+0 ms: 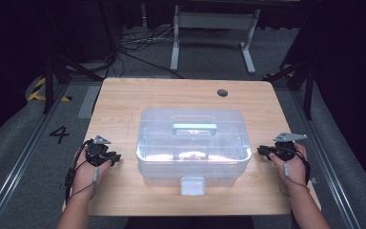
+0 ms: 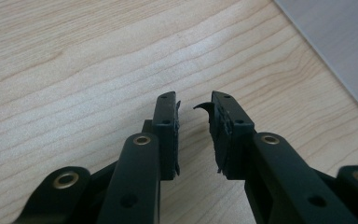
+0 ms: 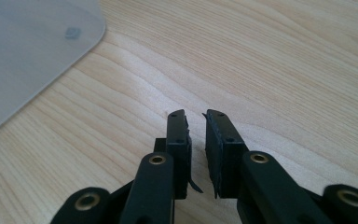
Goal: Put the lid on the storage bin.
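A clear plastic storage box (image 1: 193,143) with a lid and a pale handle (image 1: 195,128) on top is seen at the middle of the wooden tabletop (image 1: 124,100), its front latch (image 1: 192,185) lying close to the near edge. A small dark round hole (image 1: 222,92) is set in the tabletop near the far edge, toward the right.

The left gripper (image 1: 110,157) is held by the left hand (image 1: 86,169) near the tabletop's left edge, just beside the box's left side and apart from it. Its jaws are parted by a narrow gap and nothing is held between them; bare wood is seen beneath.

The right gripper (image 1: 263,151) is held by the right hand (image 1: 295,164) near the right edge, pointed at the box's right side. Its jaws are likewise slightly parted, a thin slit being left, and nothing is gripped. A corner of the box is seen at the upper left of the right gripper view.
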